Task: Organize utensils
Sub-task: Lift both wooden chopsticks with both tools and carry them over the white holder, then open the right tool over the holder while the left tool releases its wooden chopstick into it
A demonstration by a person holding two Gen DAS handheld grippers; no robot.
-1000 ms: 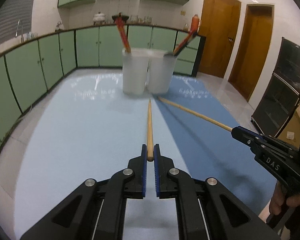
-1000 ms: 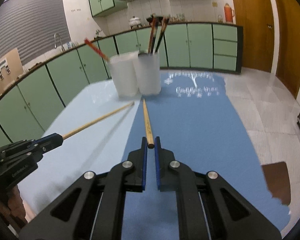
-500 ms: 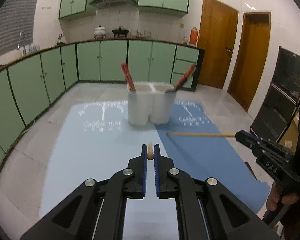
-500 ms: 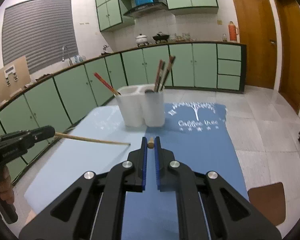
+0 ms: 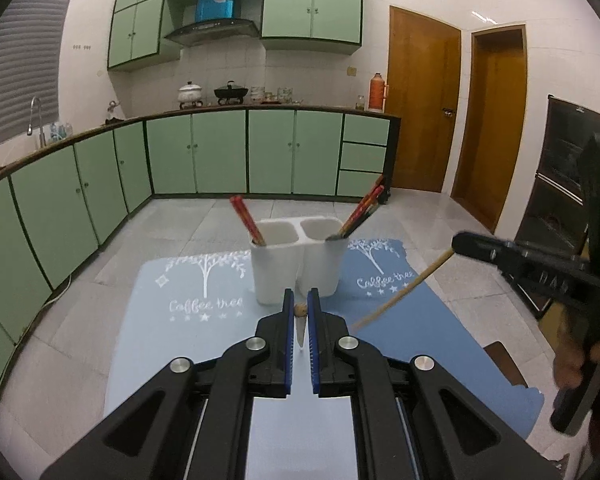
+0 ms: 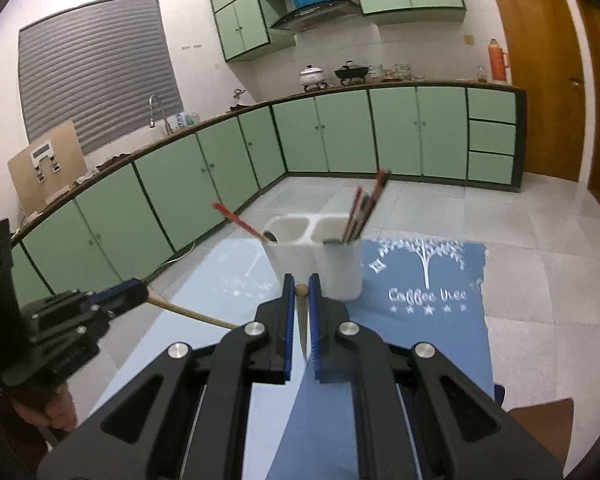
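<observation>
Left gripper [image 5: 299, 307], lower centre of frame, narrowed onto a wooden chopstick [image 5: 299, 311], butt end pinched between blue pads. Right gripper [image 6: 301, 291] likewise clamped on a second chopstick [image 6: 301, 290], seen from the left view slanting at right [image 5: 400, 294]. Beyond both, mid-frame: white two-cup holder [image 5: 296, 266] with red chopsticks [image 5: 247, 220], standing on blue mats [image 5: 400, 320].

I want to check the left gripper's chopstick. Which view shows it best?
The right wrist view: the left gripper holds the wooden chopstick side-on. The left wrist view shows only its butt end, foreshortened.
</observation>
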